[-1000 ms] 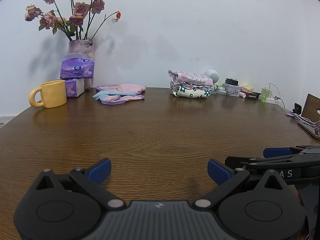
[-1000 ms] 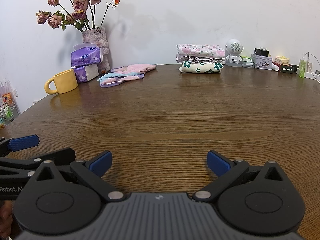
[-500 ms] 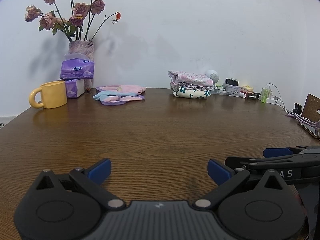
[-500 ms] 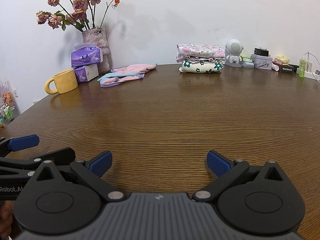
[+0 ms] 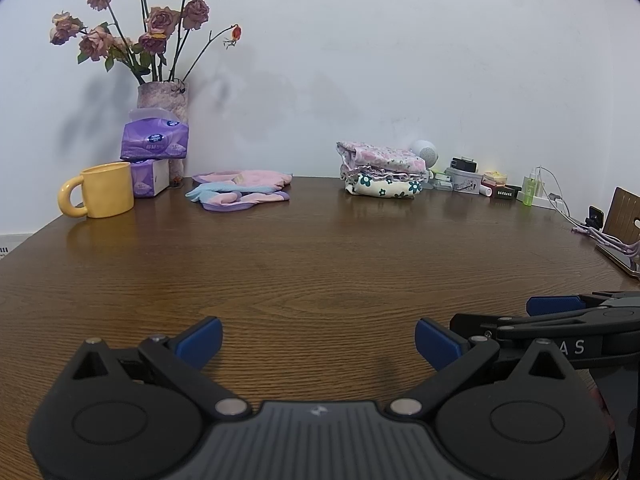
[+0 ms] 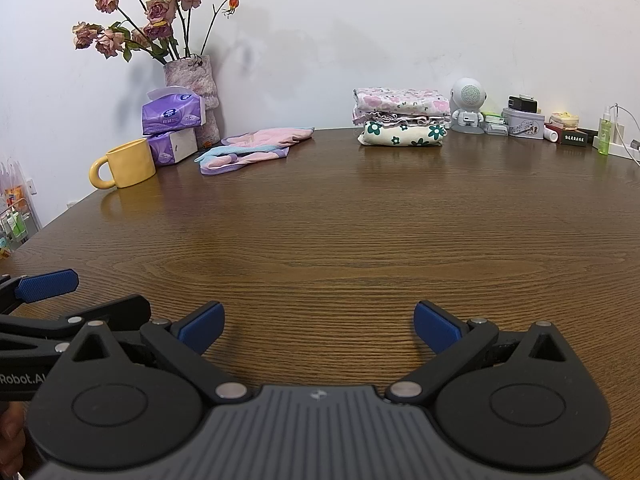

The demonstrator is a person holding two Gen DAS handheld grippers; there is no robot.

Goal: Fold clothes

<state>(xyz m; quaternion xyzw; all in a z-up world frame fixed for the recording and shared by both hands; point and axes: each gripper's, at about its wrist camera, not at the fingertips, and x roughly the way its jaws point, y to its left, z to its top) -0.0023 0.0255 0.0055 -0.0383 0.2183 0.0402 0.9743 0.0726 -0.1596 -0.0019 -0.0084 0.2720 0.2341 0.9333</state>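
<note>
A loose pink, blue and purple garment (image 5: 240, 191) (image 6: 256, 146) lies flat at the far left of the brown table (image 5: 320, 264) (image 6: 360, 224). A neat stack of folded floral clothes (image 5: 382, 170) (image 6: 402, 117) sits at the far middle, by the wall. My left gripper (image 5: 318, 338) hovers low over the near table edge, open, with nothing between its blue pads. My right gripper (image 6: 318, 326) is beside it, also open and holding nothing. Each gripper shows at the edge of the other's view. Both are far from the clothes.
A yellow mug (image 5: 100, 190) (image 6: 128, 164), purple tissue packs (image 5: 156, 144) (image 6: 174, 114) and a vase of dried roses (image 5: 162, 96) (image 6: 192, 76) stand at the far left. A white speaker figure (image 6: 468, 105), small boxes, a green bottle (image 6: 604, 132) and cables (image 5: 600, 232) line the far right.
</note>
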